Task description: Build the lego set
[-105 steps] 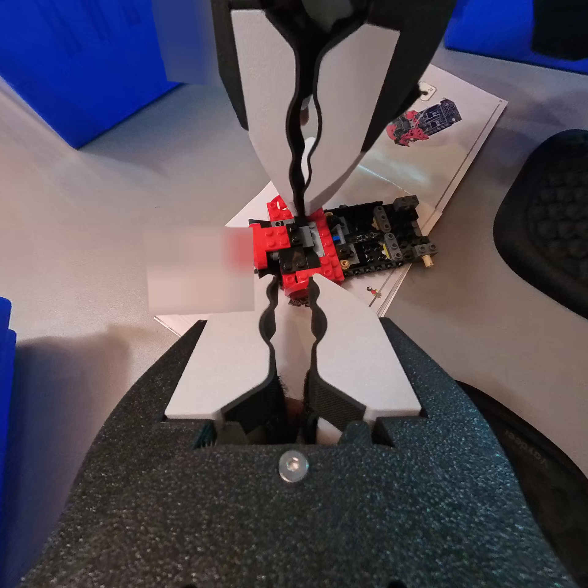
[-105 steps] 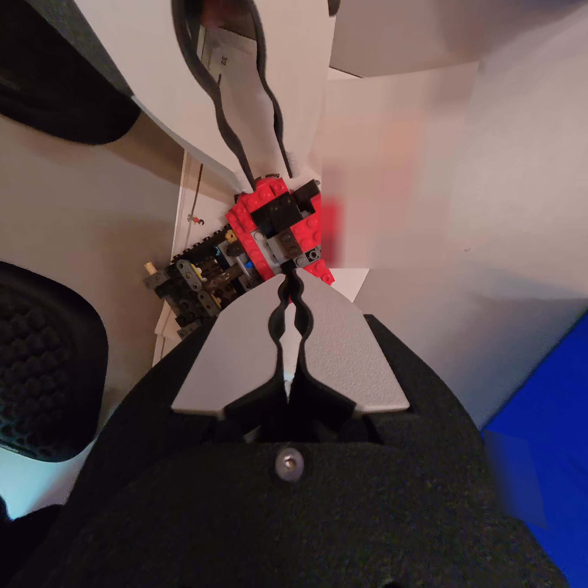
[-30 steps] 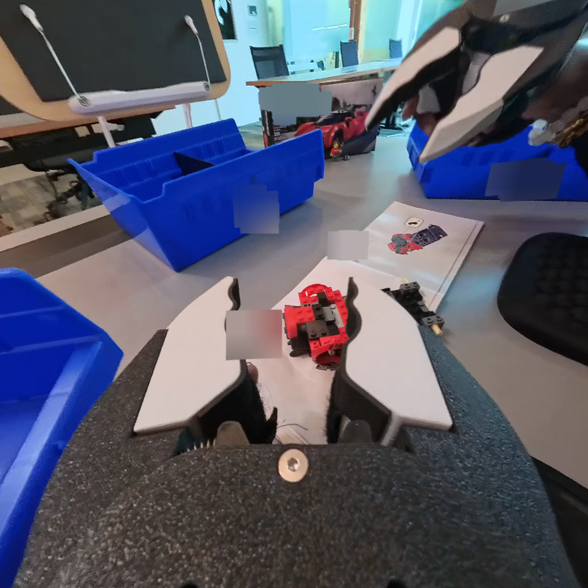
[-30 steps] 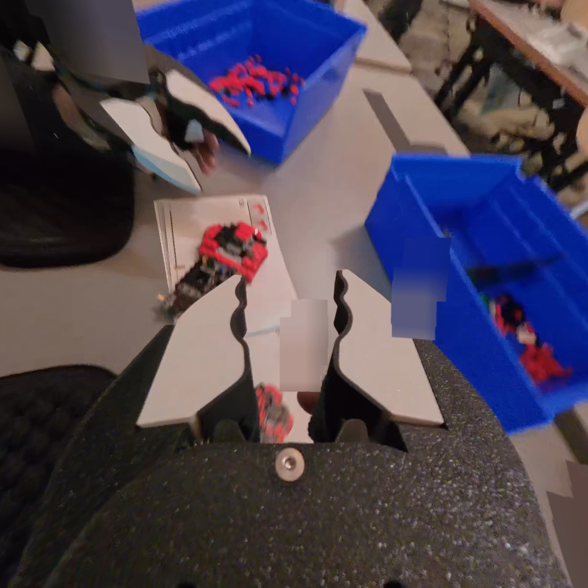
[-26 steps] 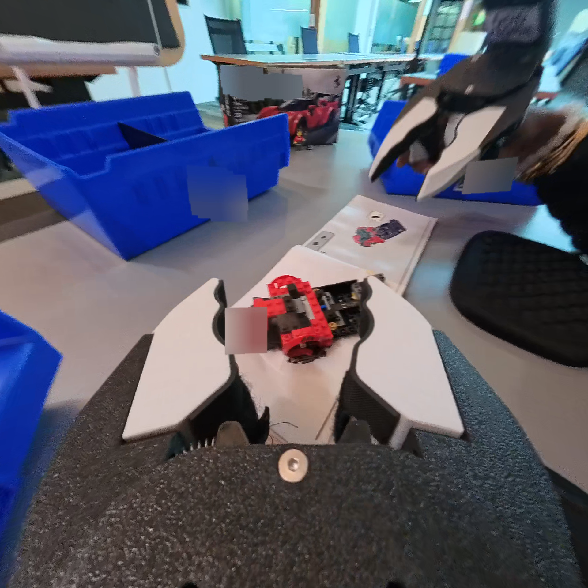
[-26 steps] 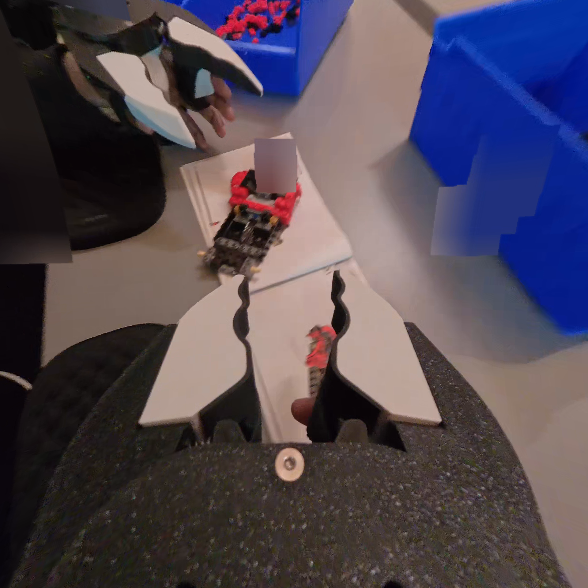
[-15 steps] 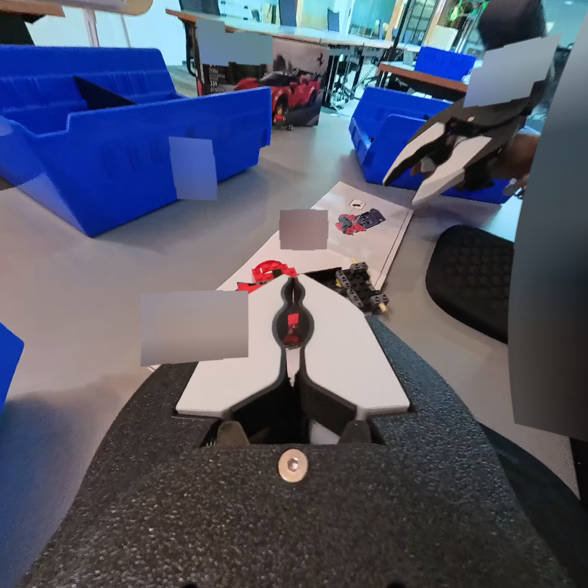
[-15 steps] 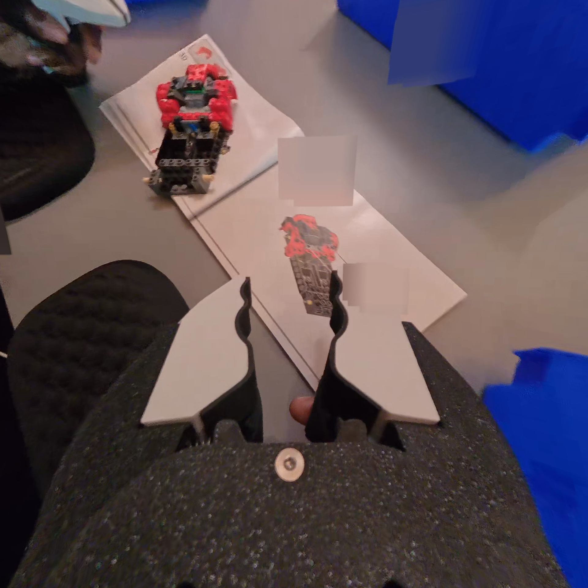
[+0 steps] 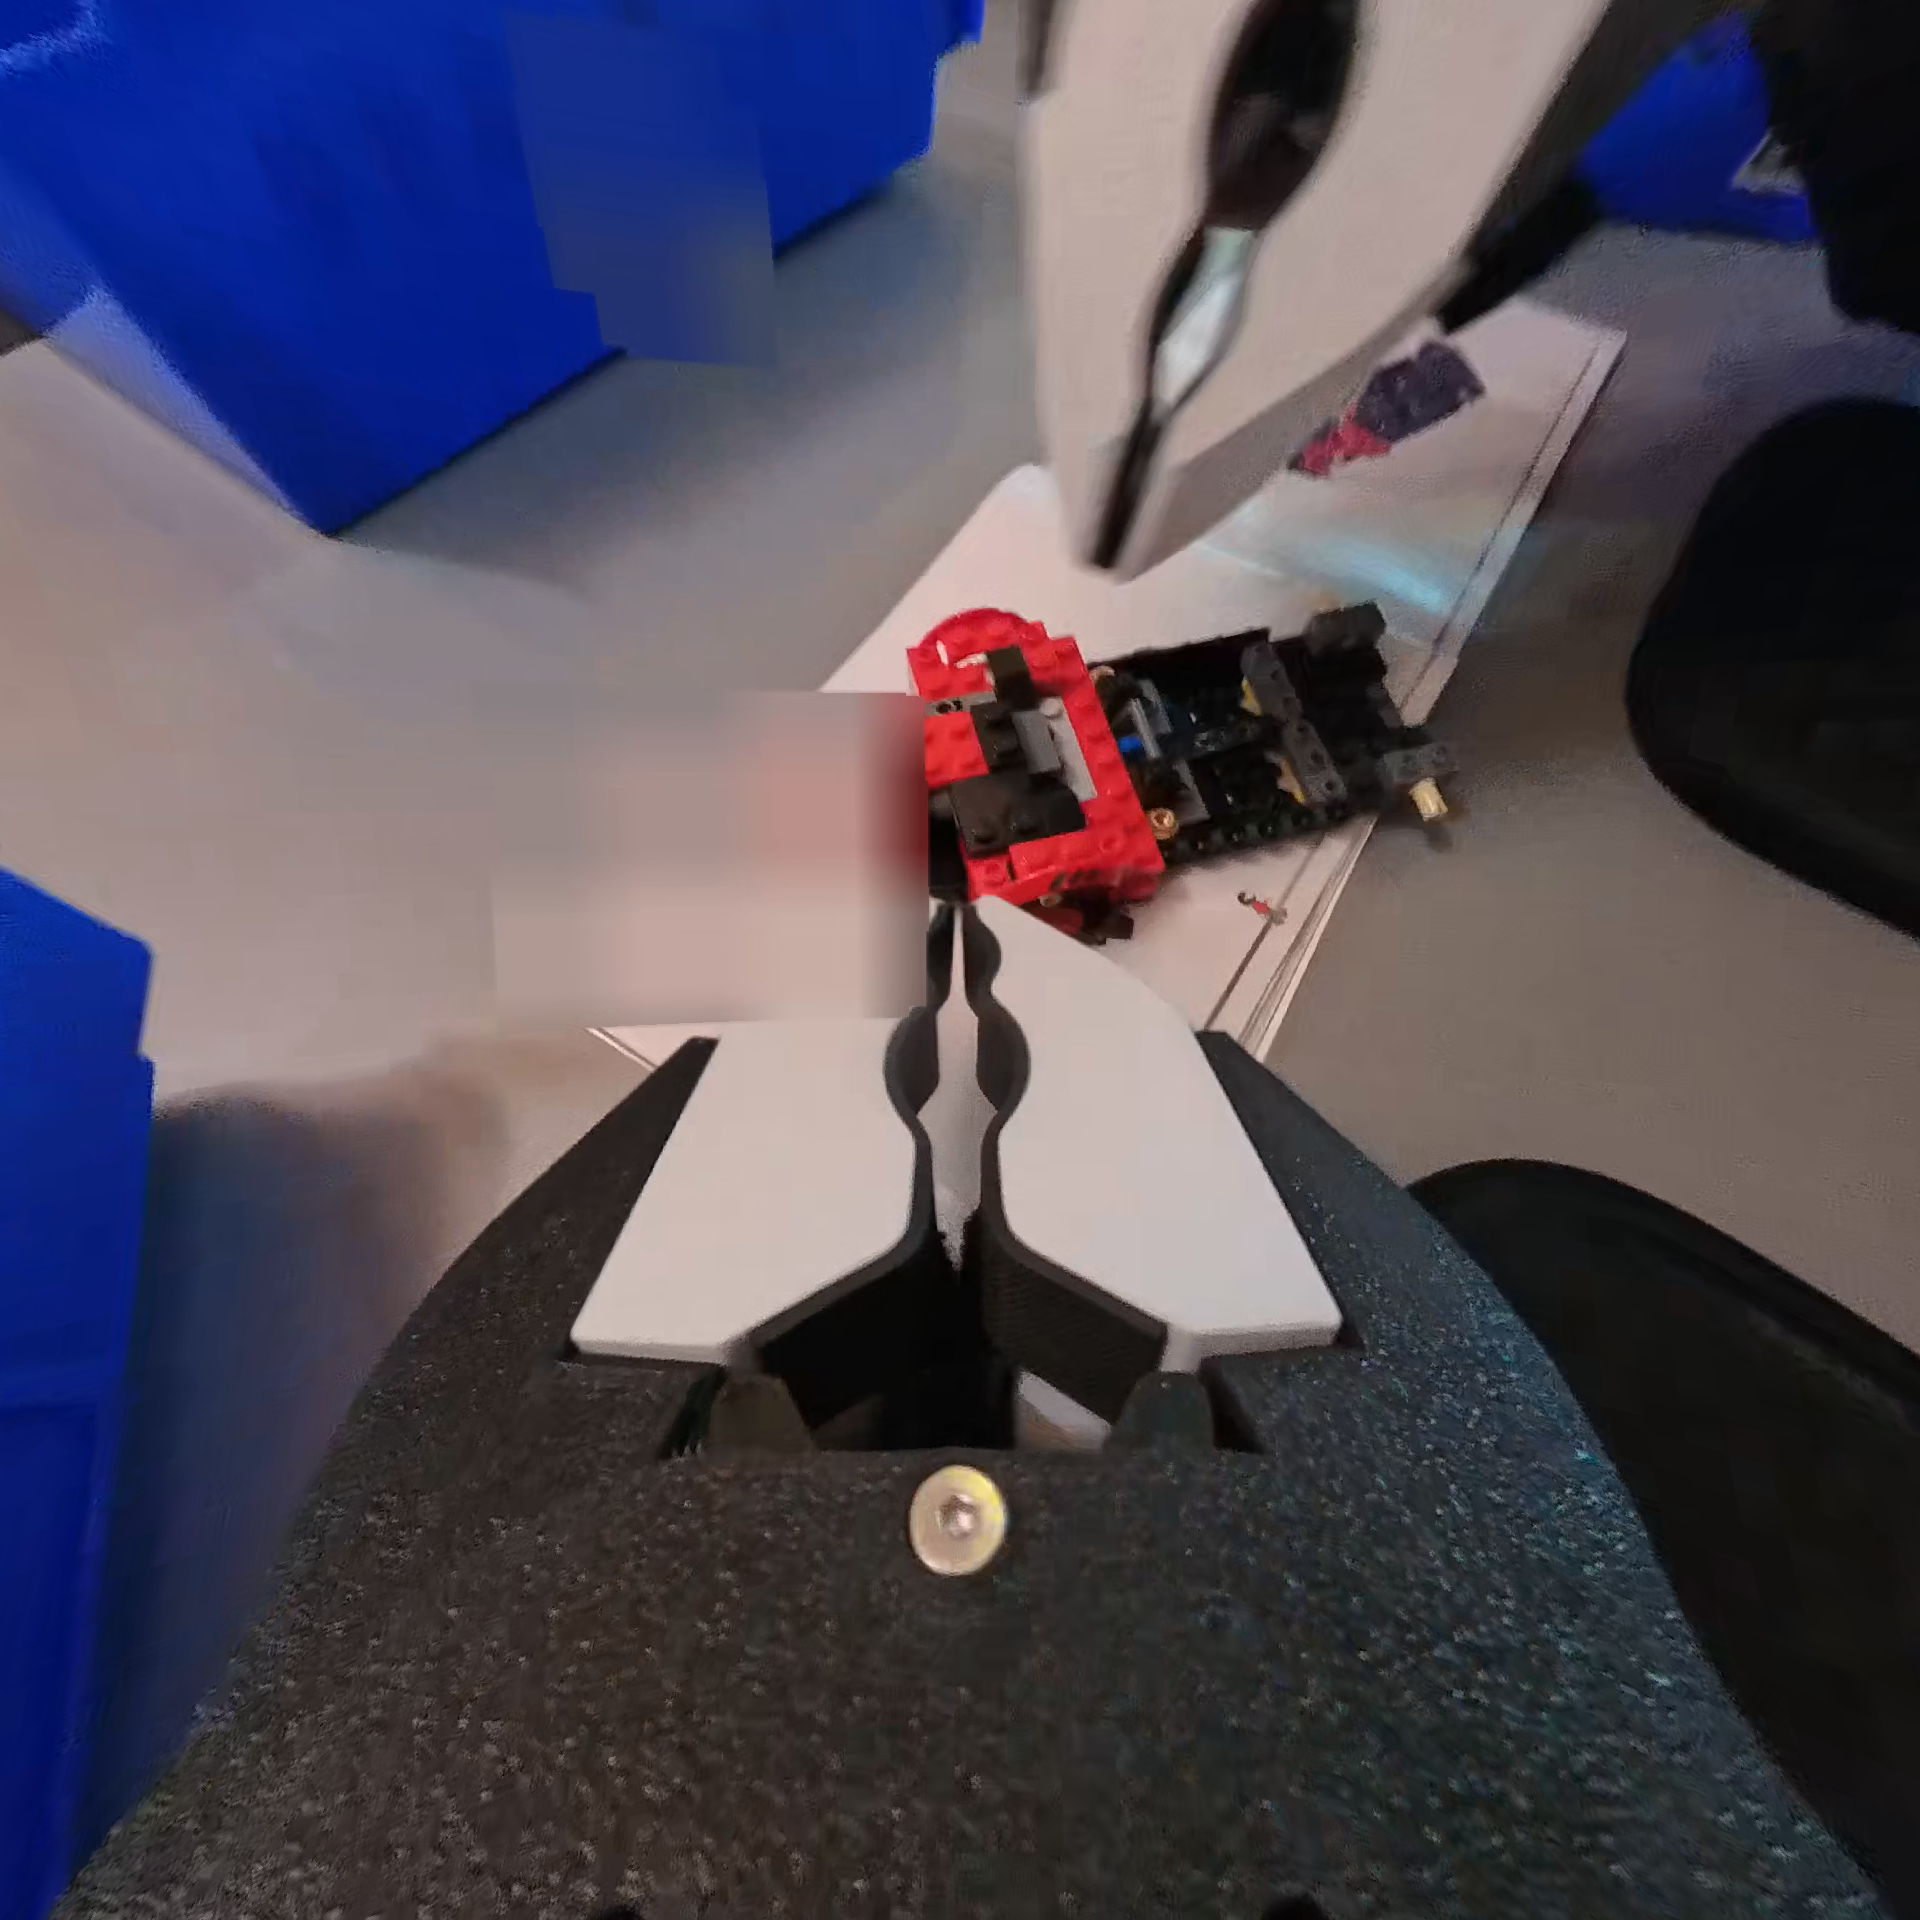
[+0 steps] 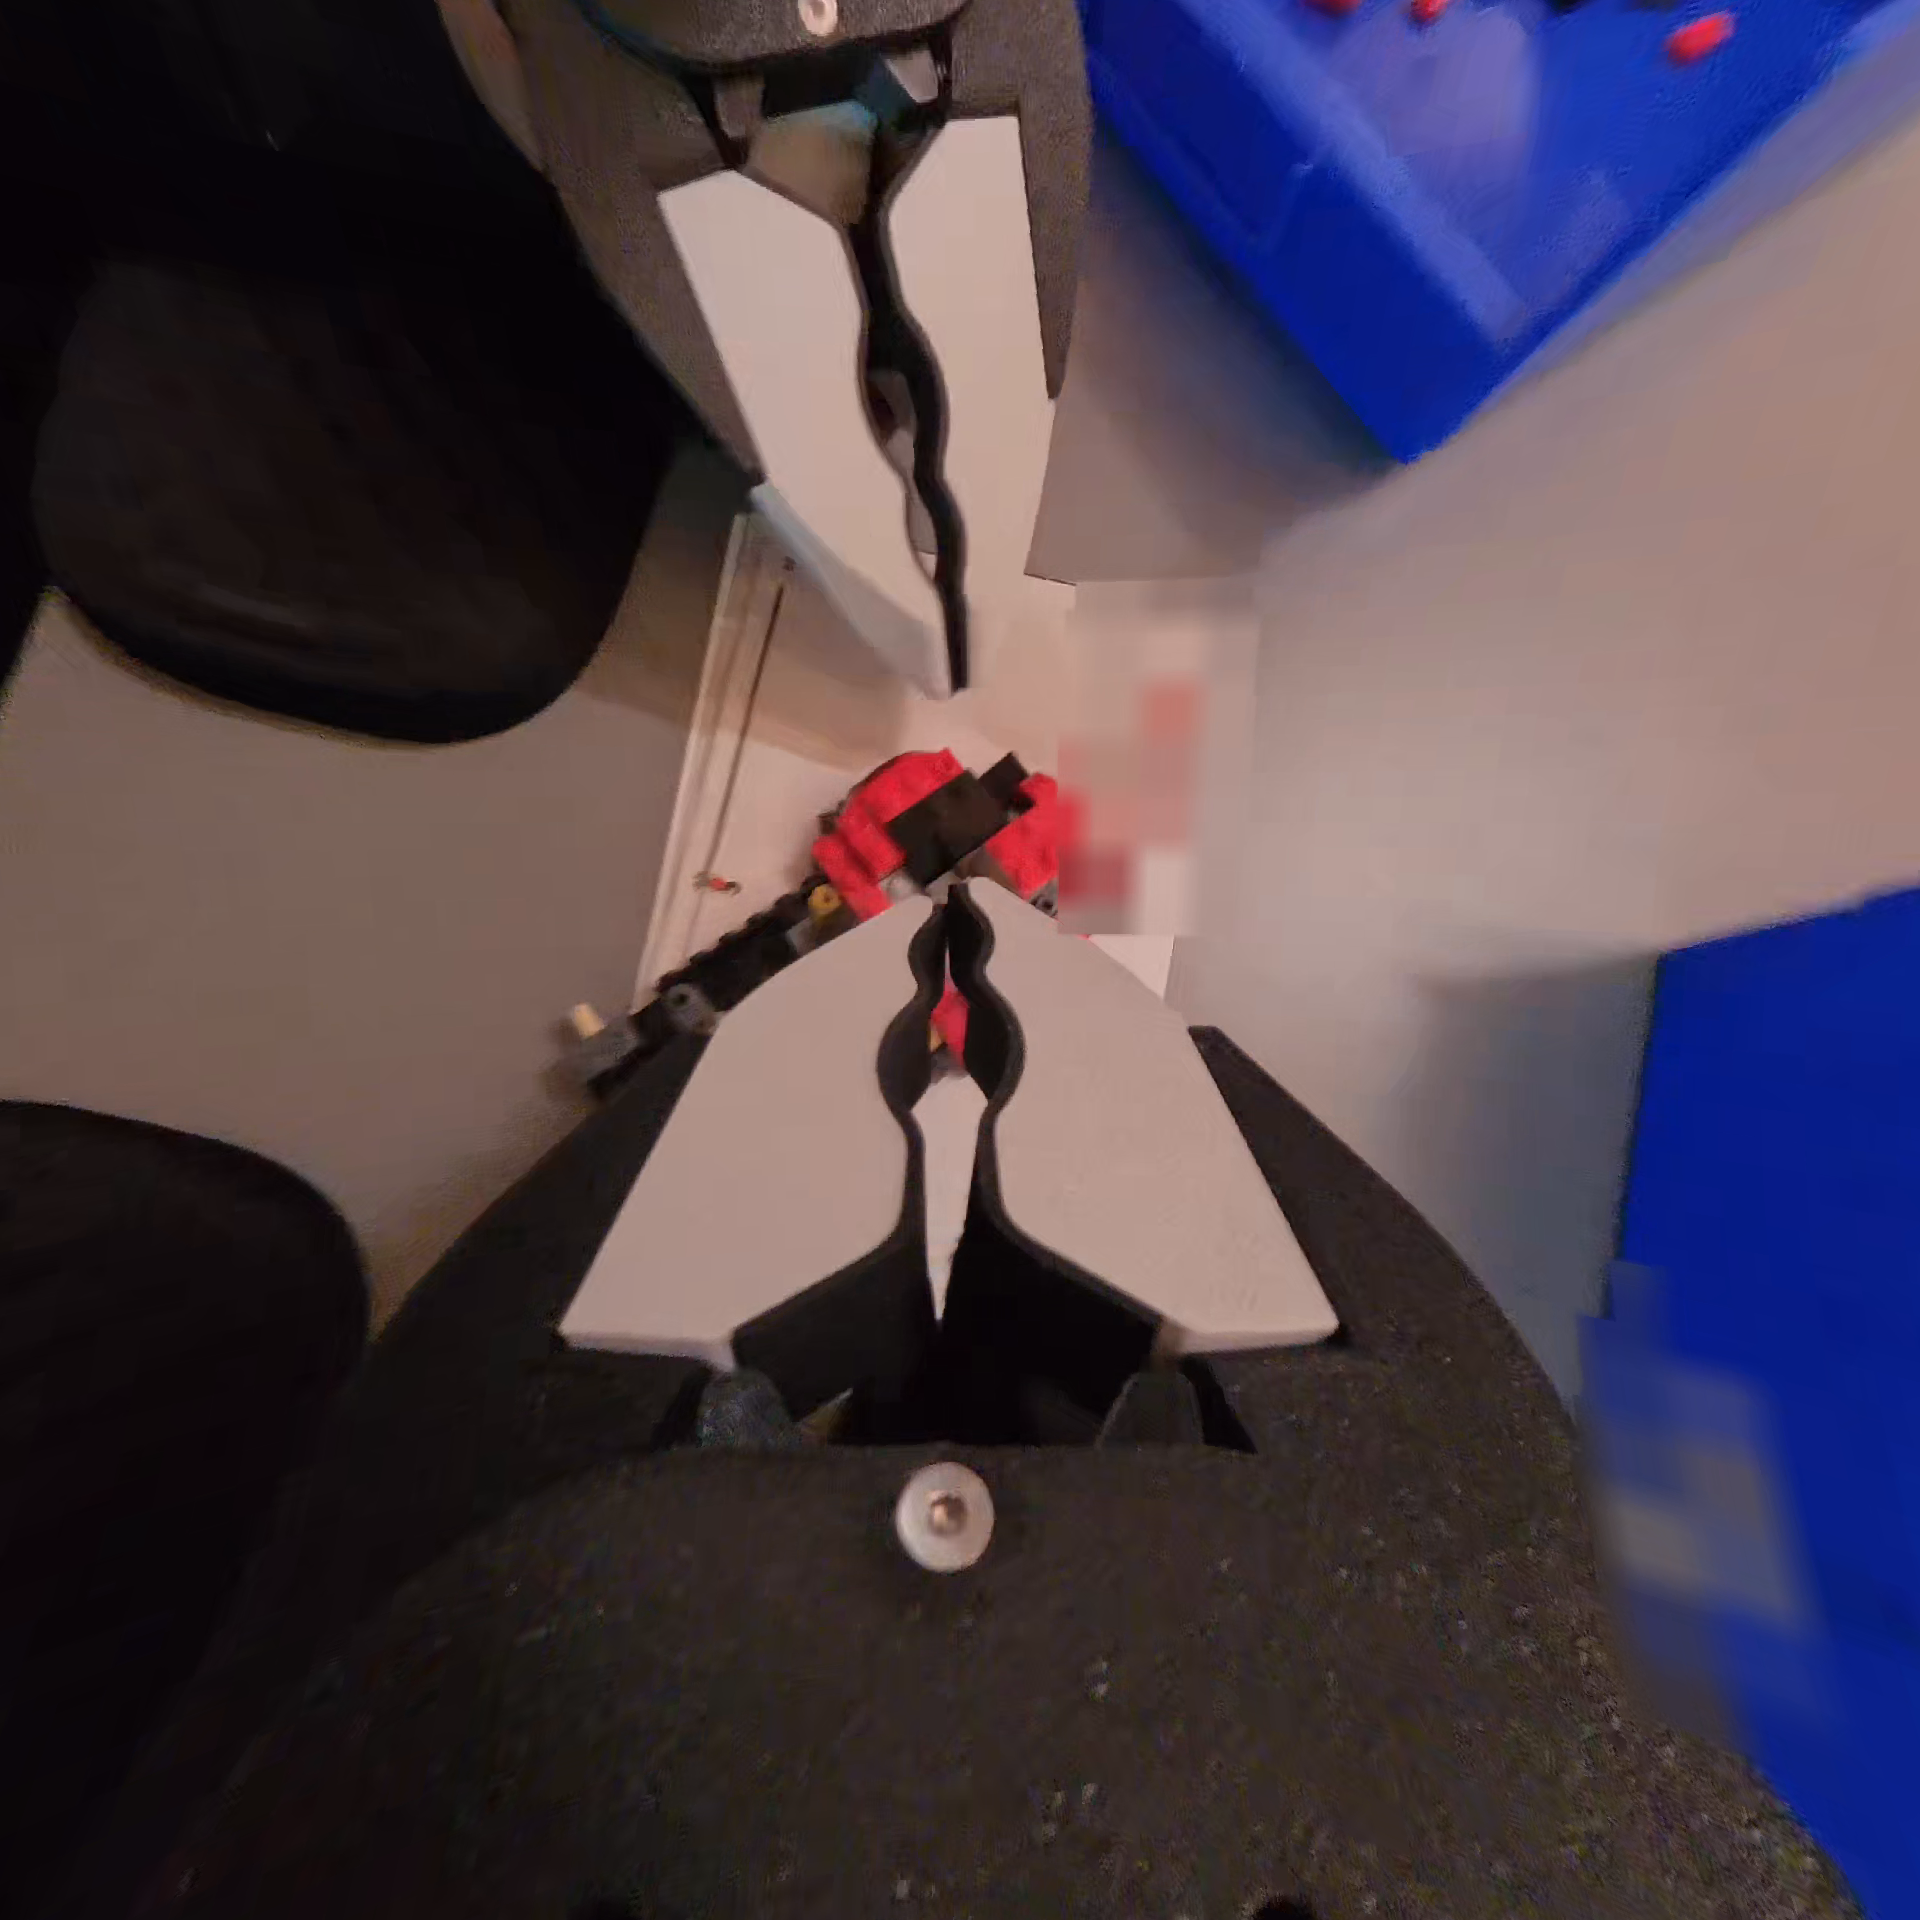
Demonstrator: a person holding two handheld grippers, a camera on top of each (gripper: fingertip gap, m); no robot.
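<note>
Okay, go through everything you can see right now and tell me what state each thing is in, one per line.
Left gripper: shut, nothing visible between its fingers, tips just short of the model.
Right gripper: shut, apparently empty, tips over the model's red end.
Lego car model: partly built, red front and black chassis, lying on the booklet.
Instruction booklet: open, flat on the table.
Blue bin: open-topped, loose red pieces inside.

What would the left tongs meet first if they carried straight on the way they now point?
Most likely the red end of the lego model, which sits just past the shut tips of the left tongs. Depth is unclear; they may pass slightly above it.
</note>
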